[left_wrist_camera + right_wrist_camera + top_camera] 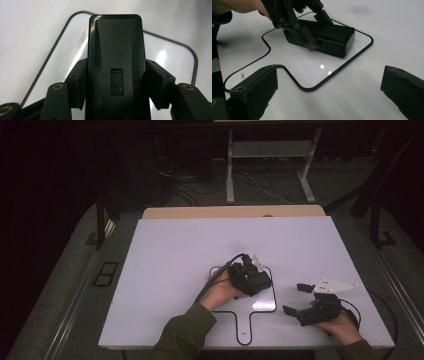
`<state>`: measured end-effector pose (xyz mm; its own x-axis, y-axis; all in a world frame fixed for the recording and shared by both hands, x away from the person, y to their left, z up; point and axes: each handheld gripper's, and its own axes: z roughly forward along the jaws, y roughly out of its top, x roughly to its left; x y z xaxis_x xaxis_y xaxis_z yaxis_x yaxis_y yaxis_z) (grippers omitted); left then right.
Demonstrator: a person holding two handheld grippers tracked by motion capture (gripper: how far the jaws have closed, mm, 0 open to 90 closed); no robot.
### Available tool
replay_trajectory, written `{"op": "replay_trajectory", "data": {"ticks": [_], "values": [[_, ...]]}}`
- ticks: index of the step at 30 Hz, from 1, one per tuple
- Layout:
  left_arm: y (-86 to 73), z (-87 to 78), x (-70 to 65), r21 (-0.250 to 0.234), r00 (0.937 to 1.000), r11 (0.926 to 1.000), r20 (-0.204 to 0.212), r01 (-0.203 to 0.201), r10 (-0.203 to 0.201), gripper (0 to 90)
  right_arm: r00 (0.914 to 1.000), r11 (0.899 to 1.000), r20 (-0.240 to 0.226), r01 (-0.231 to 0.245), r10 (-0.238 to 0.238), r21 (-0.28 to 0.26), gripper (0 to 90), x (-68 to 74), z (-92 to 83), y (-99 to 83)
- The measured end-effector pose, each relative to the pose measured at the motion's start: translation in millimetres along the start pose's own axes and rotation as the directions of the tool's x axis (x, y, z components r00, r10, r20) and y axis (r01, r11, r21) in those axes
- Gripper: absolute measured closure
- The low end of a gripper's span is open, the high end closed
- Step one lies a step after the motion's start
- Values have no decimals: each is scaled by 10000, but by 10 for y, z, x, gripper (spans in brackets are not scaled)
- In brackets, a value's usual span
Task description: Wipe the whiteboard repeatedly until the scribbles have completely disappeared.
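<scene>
High view: our left gripper point(256, 279) clamps a black box point(258, 282) on the clear paddle-shaped board point(260, 306) on the white table point(175, 250); our right gripper point(296, 300) rests nearby, jaws apart. Left gripper view: both pads point(78, 82) press the "deli" box's sides. Right gripper view: our own jaws stand wide, empty, facing the box.
</scene>
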<state>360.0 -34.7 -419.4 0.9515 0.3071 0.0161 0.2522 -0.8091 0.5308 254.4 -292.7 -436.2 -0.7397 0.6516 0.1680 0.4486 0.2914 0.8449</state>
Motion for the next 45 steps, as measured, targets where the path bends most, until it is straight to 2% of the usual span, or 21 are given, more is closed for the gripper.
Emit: {"op": "replay_trajectory", "data": {"ticks": [3, 8, 15, 22, 24, 27, 30, 37, 39, 45], "values": [[-104, -96, 45, -92, 9992, 9992, -95, 385, -386, 393, 10000, 10000, -2, 59, -59, 22, 0, 4, 4, -2], [-275, -259, 128, -407, 9958, 9959, -408, 806, -823, 393, 10000, 10000, 20, 31, -31, 9, 0, 5, -1, 0], [-535, -431, 277, -535, 9830, 9857, -827, 1601, -1641, 393, 10000, 10000, 35, 11, -11, 1, 0, 5, 0, 0], [-758, -503, 410, -257, 9689, 9786, -1370, 2043, -2058, 393, 10000, 10000, 10, 31, -31, 4, 0, 5, -1, 0], [-800, -510, 433, -201, 9663, 9764, -1410, 2149, -2155, 393, 10000, 10000, 27, 27, -27, 4, 0, 4, -1, 0], [-836, -481, 410, 169, 9688, 9798, -1533, 1995, -1946, 393, 10000, 10000, 21, 23, -23, 3, 0, 5, 0, 0], [-840, -486, 380, 139, 9689, 9805, -1569, 1958, -1913, 394, 10000, 10000, 32, 49, -49, -22, 0, 3, -2, 2], [-873, -516, 255, 243, 9750, 9843, -1435, 1750, -1698, 393, 10000, 10000, 32, 38, -38, -8, 0, 8, -3, 2], [-885, -512, 282, 118, 9737, 9821, -1334, 1880, -1848, 394, 10000, 10000, 36, 40, -40, -8, 0, 8, -2, 3], [-873, -498, 394, 76, 9660, 9801, -1708, 1983, -1941, 393, 10000, 10000, 37, 60, -60, -15, 0, 10, -3, 3]]}}
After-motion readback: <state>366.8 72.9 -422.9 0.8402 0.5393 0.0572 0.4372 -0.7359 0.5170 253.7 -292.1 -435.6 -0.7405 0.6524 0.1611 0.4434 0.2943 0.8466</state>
